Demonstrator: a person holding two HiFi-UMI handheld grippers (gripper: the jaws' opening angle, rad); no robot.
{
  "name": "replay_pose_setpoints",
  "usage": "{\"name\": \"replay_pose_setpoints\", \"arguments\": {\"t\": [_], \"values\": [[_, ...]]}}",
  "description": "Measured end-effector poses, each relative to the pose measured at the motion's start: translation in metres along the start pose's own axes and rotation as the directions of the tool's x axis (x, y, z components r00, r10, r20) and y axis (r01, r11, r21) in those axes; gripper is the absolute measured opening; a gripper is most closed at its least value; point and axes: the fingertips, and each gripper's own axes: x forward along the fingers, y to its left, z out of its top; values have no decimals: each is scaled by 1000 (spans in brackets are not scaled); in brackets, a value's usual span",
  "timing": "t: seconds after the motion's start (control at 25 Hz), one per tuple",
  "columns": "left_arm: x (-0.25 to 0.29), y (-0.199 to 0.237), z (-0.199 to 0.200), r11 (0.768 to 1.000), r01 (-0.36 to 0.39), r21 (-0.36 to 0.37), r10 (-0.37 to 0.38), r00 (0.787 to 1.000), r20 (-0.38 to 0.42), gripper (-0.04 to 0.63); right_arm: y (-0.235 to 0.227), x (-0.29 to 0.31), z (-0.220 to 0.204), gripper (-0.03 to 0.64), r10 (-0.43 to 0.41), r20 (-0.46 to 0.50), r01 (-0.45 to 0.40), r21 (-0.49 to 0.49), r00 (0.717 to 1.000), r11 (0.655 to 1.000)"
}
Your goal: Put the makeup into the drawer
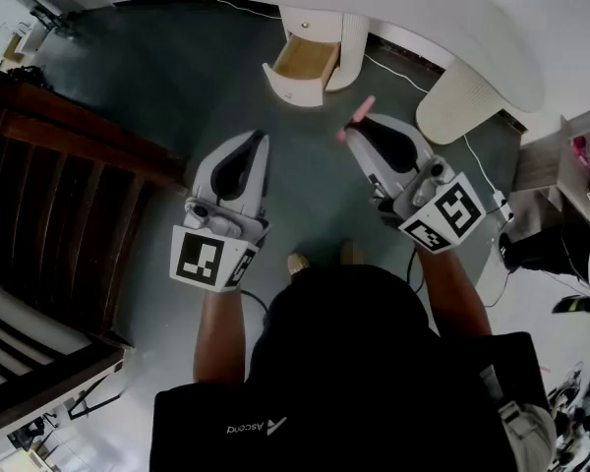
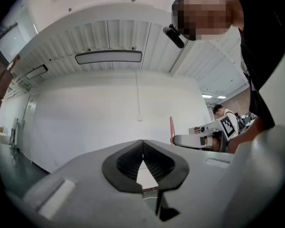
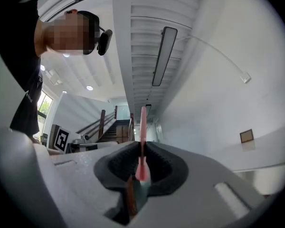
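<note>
L gripper [image 1: 260, 142] over floor [image 1: 167, 87] w/ jaws clenched on nothing, R gripper [image 1: 360, 129] alongside w/ jaws clamped on pink makeup stick [image 1: 359, 114] protruding fwd past tips, drawer [image 1: 303, 59] of white cabinet [image 1: 351, 39] open beyond, well apart, under white surface [image 1: 423, 8].

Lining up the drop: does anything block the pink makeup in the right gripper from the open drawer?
Nothing visible does. Only floor lies between the pink makeup, clamped in the right gripper, and the open drawer.
</note>
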Motion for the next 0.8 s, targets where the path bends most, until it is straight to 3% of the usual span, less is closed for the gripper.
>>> {"name": "replay_pose_setpoints", "arguments": {"t": [0.48, 0.8], "values": [[22, -16, -9, 999, -42, 6, 42, 999, -26, 11, -23, -16, 5, 51, 40, 1, -40, 1, 999, 999], [54, -33, -15, 995, -90, 49, 93, 994, -51, 11, -62, -36, 7, 51, 81, 19, -81, 20, 997, 996]]}}
